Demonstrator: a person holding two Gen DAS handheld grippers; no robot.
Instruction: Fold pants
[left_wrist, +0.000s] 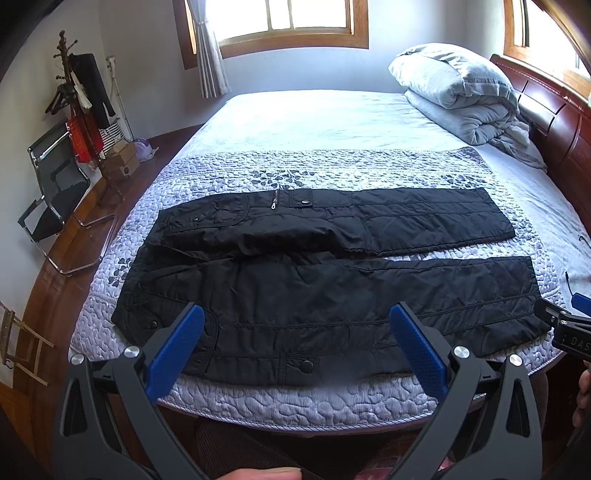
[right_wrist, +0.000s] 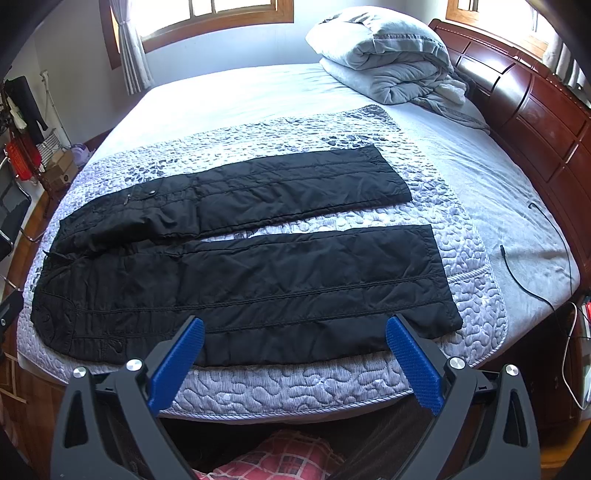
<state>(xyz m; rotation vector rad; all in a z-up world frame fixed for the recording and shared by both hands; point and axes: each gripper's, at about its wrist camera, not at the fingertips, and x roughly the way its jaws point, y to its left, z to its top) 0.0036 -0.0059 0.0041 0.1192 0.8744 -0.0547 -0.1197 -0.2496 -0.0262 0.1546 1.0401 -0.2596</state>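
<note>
Black pants (left_wrist: 332, 291) flat on quilt (left_wrist: 295, 402), just ahead of both grippers. Long axis crosswise: waistband left, hems right. Left gripper (left_wrist: 297, 347) and right gripper (right_wrist: 294, 349) both spread wide, holding nothing.

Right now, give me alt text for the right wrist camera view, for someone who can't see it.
Black pants lie spread flat on a quilted bedspread, waist to the left, the two legs apart and running to the right. The open right gripper hovers at the near edge, holding nothing. A folded grey duvet sits by the wooden headboard.
</note>
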